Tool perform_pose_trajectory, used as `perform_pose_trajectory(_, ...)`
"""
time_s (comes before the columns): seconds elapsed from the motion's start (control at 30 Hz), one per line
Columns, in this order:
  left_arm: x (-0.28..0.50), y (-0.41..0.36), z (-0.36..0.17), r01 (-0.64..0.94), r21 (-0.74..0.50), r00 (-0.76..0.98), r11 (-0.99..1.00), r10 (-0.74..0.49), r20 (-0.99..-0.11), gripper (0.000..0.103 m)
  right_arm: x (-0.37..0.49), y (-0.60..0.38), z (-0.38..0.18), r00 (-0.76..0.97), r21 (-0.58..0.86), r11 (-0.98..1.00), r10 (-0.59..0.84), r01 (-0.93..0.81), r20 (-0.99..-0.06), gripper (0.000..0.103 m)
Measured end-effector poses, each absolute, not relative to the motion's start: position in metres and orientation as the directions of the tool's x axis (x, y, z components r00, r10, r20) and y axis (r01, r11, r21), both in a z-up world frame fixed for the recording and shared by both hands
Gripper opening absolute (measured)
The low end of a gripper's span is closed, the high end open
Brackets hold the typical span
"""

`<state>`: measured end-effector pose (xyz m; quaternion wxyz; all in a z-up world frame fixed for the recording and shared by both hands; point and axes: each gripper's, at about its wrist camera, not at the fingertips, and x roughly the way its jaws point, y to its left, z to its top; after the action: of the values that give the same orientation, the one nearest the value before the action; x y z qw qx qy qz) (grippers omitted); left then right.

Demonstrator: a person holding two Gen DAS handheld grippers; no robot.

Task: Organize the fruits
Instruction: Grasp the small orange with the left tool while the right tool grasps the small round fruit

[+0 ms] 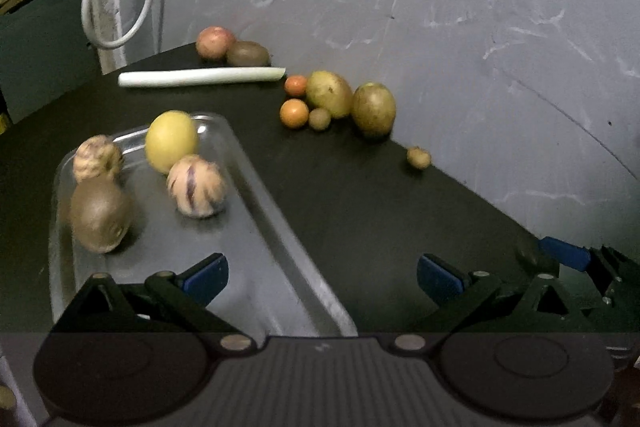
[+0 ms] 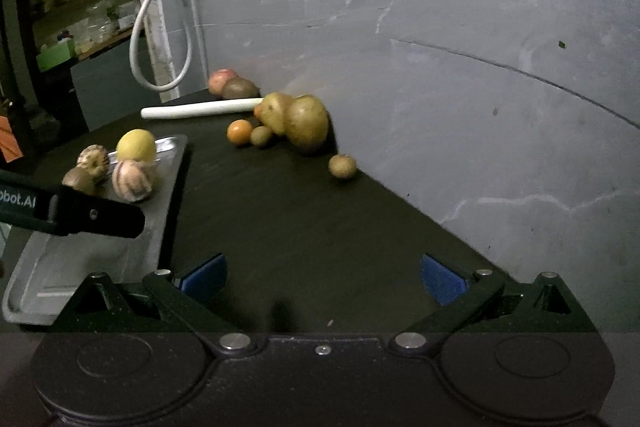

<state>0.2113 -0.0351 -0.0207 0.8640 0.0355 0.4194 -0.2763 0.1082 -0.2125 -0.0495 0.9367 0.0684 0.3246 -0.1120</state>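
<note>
Blue-padded fingers on both tools spread wide, nothing between them. Left gripper (image 1: 322,277) hovers low over the near end of the metal tray (image 1: 288,259); right gripper (image 2: 322,277) hangs over bare black tabletop (image 2: 300,227) beside it. Tray holds four fruits: yellow fruit (image 1: 171,140), striped melon (image 1: 196,185), kiwi (image 1: 100,215), wrinkled fruit (image 1: 97,158). Eight more fruits lie loose near the wall, beside one white stalk (image 1: 200,77).

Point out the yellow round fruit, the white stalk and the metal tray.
yellow round fruit (image 1: 171,141), left wrist view, middle of its skin
white stalk (image 1: 200,76), left wrist view, mid-length
metal tray (image 1: 276,243), left wrist view, right rim
</note>
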Motion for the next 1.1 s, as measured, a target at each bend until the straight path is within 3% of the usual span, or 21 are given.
perform_pose_trajectory(0.43,0.276,-0.087,-0.031,0.498,-0.172,0.502,0.850,-0.445,-0.741,0.102,0.170,-0.237,-0.069,0.749,0.054,0.962,-0.172,0.267,-0.640,0.101)
perform_pose_trajectory(0.83,0.354,-0.113,-0.053,0.481,-0.099,0.541,0.871,-0.383,-0.749,0.102,0.232,-0.250,-0.088,0.742,0.073,0.965,-0.143,0.250,-0.655,0.082)
perform_pose_trajectory(1.1,0.387,-0.109,-0.065,0.435,-0.150,0.532,0.888,-0.388,-0.752,0.099,0.253,-0.251,-0.093,0.741,0.066,0.965,-0.152,0.255,-0.654,0.060)
